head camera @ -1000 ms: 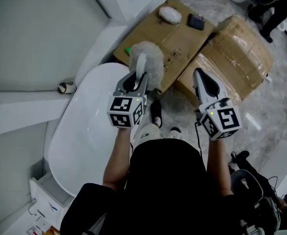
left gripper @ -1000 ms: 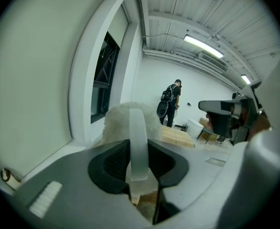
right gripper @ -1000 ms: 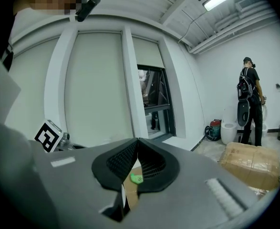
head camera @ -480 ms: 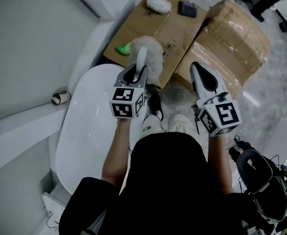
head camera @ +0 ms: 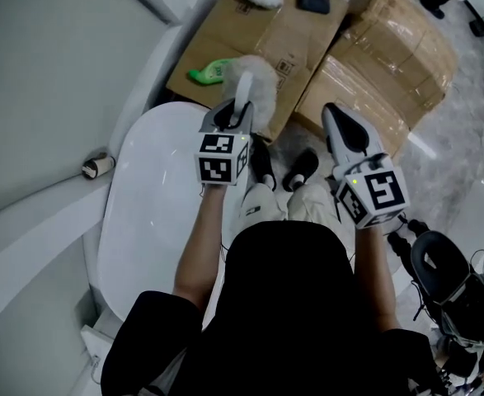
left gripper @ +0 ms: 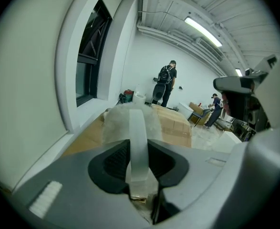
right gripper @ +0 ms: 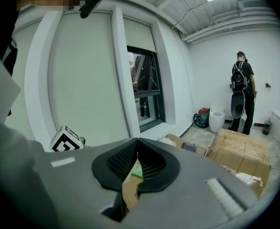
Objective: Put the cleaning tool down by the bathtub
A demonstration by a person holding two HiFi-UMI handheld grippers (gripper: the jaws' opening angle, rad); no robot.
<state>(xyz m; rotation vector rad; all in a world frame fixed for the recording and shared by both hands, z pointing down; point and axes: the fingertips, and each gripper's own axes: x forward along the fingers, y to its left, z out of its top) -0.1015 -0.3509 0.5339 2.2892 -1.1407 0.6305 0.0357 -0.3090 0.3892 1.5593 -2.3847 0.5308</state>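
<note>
Your left hand-held gripper is clamped on the pale handle of the tool. The fluffy head stands out past the jaws, in the air over the near edge of the flat box, just right of the tub. Your right hand-held gripper has its jaws together on nothing and hangs well to the right. The tool has not been set down yet, so the step in hand looks like the lowering. Aim for the strip of floor between the tub's right side and the box, just beyond your shoes. That spot reads as "by the tub", whereas the box top or the basin would not. Bring the head down first and let it touch and settle. It looks soft, so it will likely squash and may spring back a little. Then lay the handle low before you part the jaws, because the smooth handle could tip or roll if you let go of it high. Steer clear of the green thing on the box, and leave your right hand out of the way.
</note>
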